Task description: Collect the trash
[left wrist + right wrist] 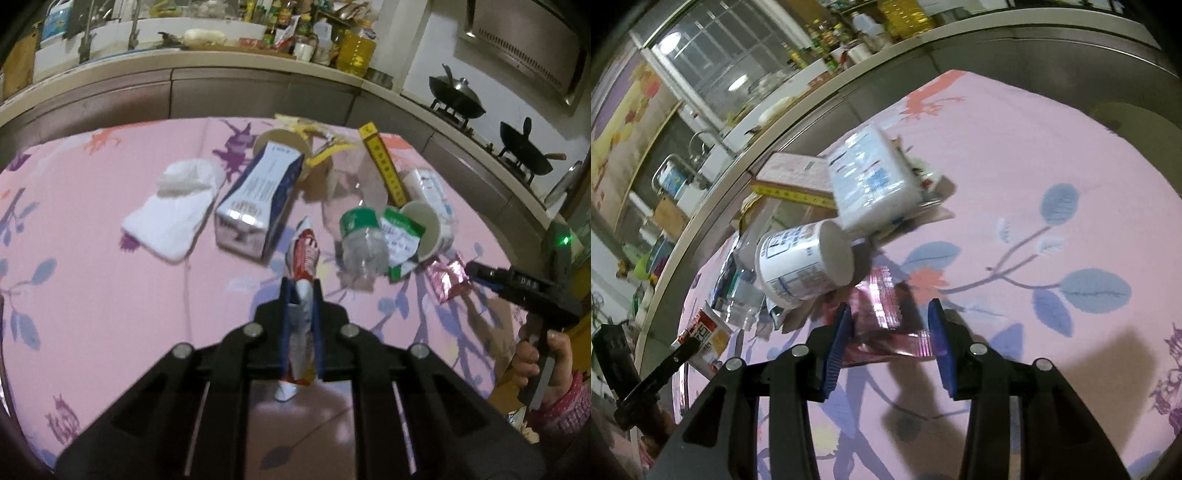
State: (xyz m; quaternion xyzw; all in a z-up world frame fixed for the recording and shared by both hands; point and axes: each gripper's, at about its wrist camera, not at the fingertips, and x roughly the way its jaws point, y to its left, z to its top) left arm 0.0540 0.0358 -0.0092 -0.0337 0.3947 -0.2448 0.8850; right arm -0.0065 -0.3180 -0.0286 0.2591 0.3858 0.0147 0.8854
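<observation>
The left gripper has its fingers clamped on a red and white wrapper, which is held above the table with its pink floral cloth. The right gripper has its fingers apart, one on each side of a pink foil wrapper lying flat on the cloth. Just beyond it, a white paper cup lies on its side against a clear plastic bottle. A blue and white carton and a white tissue lie near the table's centre.
</observation>
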